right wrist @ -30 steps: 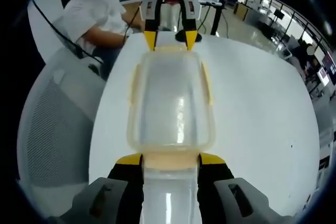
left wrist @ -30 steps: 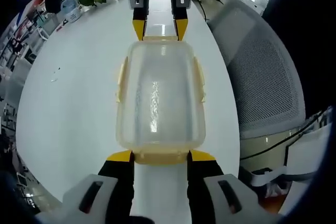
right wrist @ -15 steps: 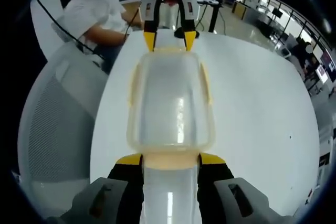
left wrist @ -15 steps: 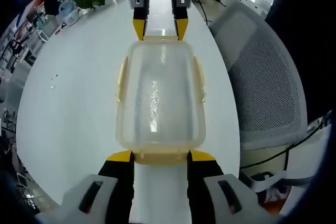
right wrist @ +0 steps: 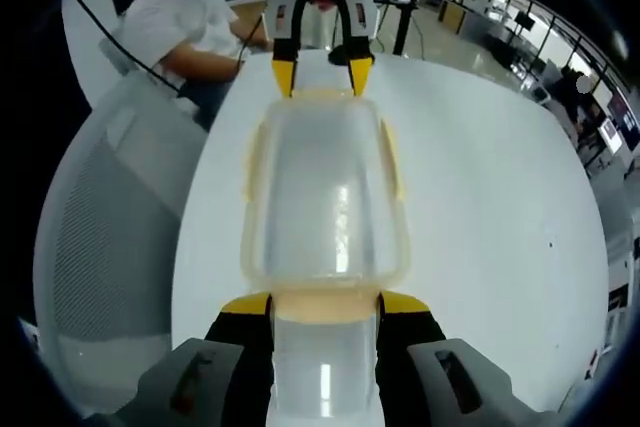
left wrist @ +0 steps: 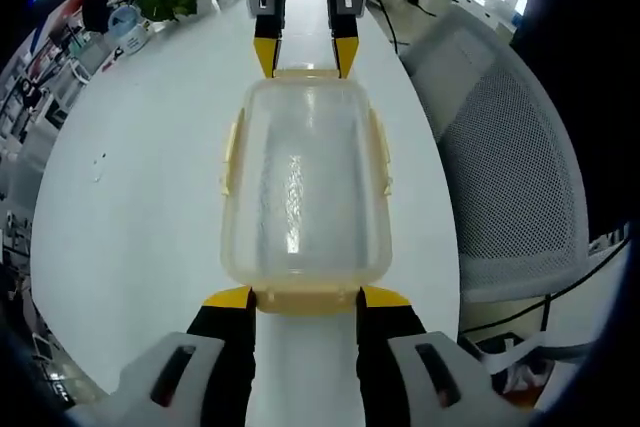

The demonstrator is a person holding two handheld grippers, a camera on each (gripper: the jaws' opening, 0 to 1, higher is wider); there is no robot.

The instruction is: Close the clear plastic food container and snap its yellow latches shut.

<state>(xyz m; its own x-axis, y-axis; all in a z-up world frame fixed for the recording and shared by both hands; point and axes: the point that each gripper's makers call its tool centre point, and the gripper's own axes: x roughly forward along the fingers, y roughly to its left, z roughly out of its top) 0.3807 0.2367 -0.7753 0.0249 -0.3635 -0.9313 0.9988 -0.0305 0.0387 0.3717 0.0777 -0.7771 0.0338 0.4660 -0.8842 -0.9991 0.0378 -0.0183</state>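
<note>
Left gripper view: the clear container (left wrist: 303, 187) lies on the white surface (left wrist: 140, 177), lid on. The left gripper (left wrist: 304, 298) spreads its jaws astride the container's near end latch; the right gripper (left wrist: 304, 55) straddles the far one likewise, probably so both ends can be pressed down together. Side latches (right wrist: 395, 159) look unsnapped.

left gripper (left wrist: 305, 299): black fingers, yellow tips, grey housings with slots (one each side) | right gripper (right wrist: 324, 304): same black fingers, yellow tips, grey slotted housings | far-end gripper bodies: white-grey, black arms
</note>
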